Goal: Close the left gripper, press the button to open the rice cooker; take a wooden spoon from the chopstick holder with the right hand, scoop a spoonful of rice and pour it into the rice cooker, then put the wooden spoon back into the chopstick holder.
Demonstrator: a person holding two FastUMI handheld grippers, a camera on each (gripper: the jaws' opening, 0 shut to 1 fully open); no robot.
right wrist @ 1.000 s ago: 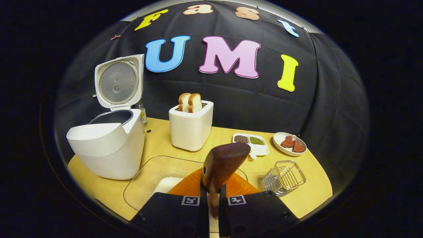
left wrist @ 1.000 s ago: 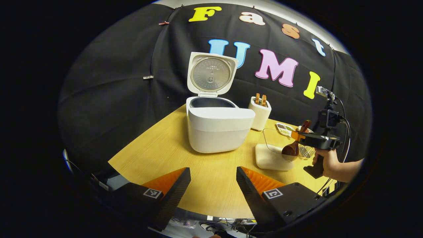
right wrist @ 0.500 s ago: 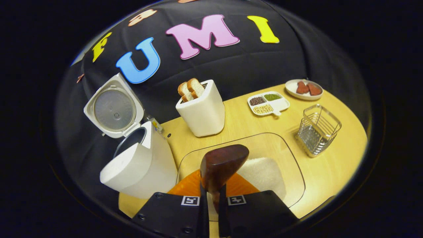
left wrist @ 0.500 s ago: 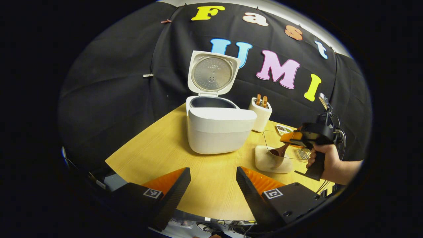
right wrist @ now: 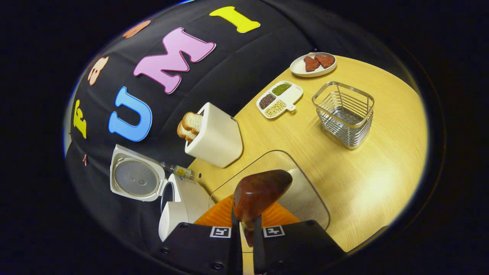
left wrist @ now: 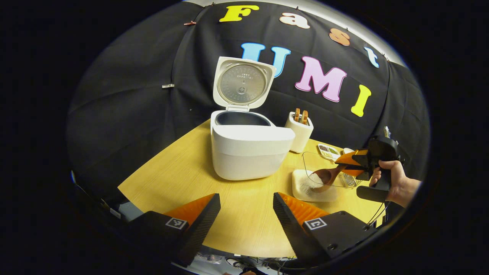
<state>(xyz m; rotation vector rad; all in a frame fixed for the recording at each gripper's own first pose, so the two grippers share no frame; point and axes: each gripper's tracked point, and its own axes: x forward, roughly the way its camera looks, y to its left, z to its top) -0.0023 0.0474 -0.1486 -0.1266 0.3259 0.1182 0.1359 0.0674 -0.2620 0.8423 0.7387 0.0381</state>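
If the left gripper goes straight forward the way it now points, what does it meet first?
Most likely the rice cooker. The open left gripper points over bare table at the cooker's front wall, and nothing stands between them. Depth is hard to judge in this fisheye view, so how low it would strike is uncertain.

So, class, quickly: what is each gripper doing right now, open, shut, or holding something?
Left gripper: open, holding nothing, above the table.
Right gripper: shut on the wooden spoon, its bowl in the rice container.
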